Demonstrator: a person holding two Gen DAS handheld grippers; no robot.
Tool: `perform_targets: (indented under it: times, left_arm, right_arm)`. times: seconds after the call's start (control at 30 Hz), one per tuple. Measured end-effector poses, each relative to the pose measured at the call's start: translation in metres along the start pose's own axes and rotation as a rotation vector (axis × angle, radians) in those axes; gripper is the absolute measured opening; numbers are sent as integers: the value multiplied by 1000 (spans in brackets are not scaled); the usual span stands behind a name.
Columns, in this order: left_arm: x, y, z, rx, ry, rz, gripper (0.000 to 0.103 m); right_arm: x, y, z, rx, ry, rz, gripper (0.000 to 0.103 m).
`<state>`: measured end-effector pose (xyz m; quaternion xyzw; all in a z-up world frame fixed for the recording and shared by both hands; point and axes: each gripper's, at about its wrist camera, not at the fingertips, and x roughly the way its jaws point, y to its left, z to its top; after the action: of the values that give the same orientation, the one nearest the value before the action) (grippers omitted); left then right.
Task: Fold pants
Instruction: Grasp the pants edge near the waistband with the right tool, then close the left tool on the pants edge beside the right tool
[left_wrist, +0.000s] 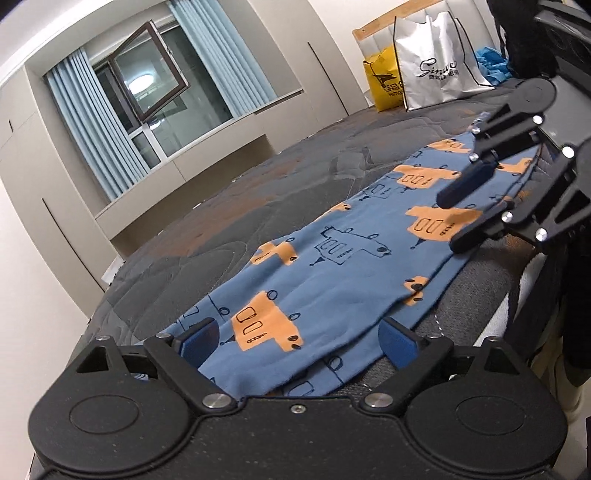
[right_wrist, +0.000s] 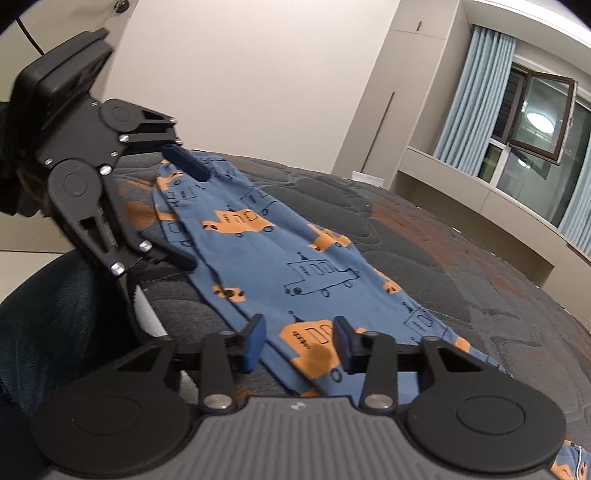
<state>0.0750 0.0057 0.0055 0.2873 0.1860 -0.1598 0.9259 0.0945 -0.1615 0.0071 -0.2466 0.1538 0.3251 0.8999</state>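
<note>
Lying flat: 1 pants (left_wrist: 332, 273) on bed (left_wrist: 258, 192) | 2 hand-held grippers: left (left_wrist: 299, 339) & right (right_wrist: 299, 341) both apart

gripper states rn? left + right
Left gripper: open, straddling one end of the pants.
Right gripper: open, straddling the other end, nothing gripped.

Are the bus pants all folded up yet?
Not yet. The pants already lie lengthwise on the bed, and they look folded in half, one leg on top of the other. Right now the left tool and the right tool are both open, one over each end of the pants, gripping nothing. Still left: folding the long strip up short.
</note>
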Motion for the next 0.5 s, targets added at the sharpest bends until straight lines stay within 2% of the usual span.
perform_targets:
  times: [0.2,0.37,0.43,0.47,0.5]
  left_arm:
    - [1,5,-1,26,28,2,92]
    - [4,12,-4,2,42,6,92]
    - [6,15,-4,-16,46,5,84]
    - [7,16,-4,-28,48,-2,73]
    - [8,18,-3,-44,49,-15,58]
  right_arm:
    - [0,1,-1,2,6,15,39]
    - [0,-2,-1,7,17,40,39]
    - [2,-4,-1,13,21,48,39]
    - [3,-4,-1,14,20,48,39]
    - [3,-4,0,13,20,48,38]
